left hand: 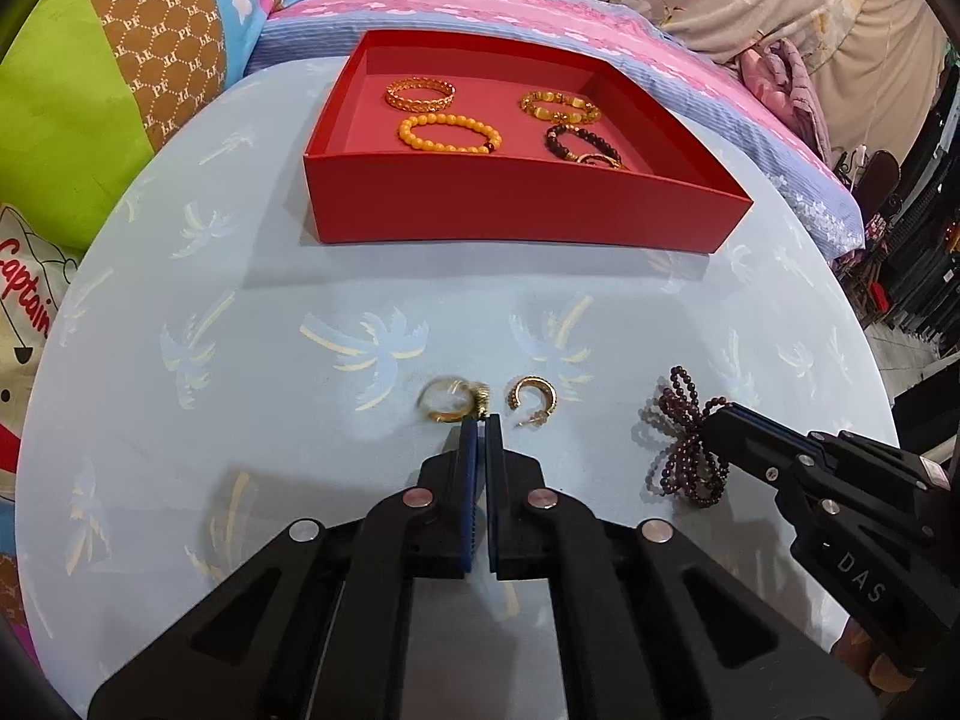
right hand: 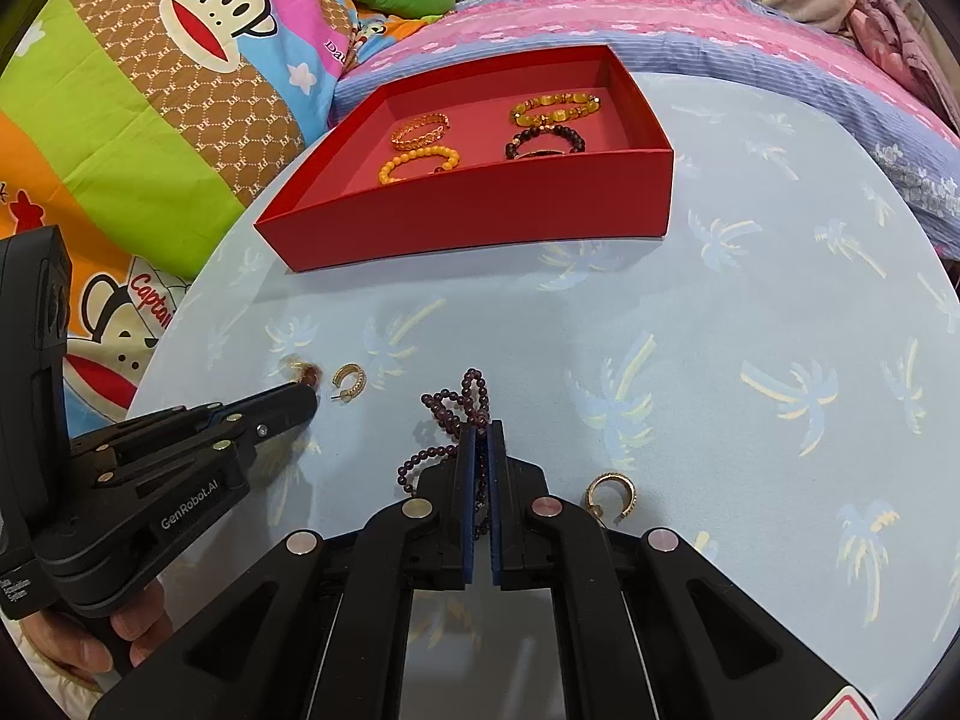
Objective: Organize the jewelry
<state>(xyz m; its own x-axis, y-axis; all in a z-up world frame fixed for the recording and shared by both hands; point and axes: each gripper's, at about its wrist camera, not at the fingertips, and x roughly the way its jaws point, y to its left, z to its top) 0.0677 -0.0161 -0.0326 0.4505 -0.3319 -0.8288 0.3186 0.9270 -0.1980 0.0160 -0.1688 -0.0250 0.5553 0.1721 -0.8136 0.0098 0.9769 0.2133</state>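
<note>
— Where were your left tongs [left hand: 481, 420] at that moment?

— Low over the pale blue worktop [left hand: 300, 300], pinched nearly closed on the gold ring [left hand: 447, 401]. The ring looked blurred, with its ornament right at my fingertips. Just to its right lay a gold hoop earring [left hand: 531, 399], touching nothing.

— And the right tongs [right hand: 482, 427]?

— Clenched on the dark purple bead strand [right hand: 459, 414]. I saw beads running down between the blue pads [right hand: 468, 498], with loops spilling out ahead and to the left on the worktop. A second gold hoop earring [right hand: 612, 495] sat just beside my right finger.

— What was in the red box [left hand: 522, 210]?

— Four bracelets, farther back on the worktop: a gold bangle [left hand: 420, 93] and an orange bead bracelet [left hand: 450, 132] on the left side, a yellow stone bracelet [left hand: 561, 108] and a dark bead bracelet [left hand: 582, 147] on the right. All lay flat on the floor of the box and apart from one another.

— Anything behind it?

— A bed with a pink and blue striped cover [left hand: 510, 6] and a cartoon monkey quilt [right hand: 150, 90].
</note>
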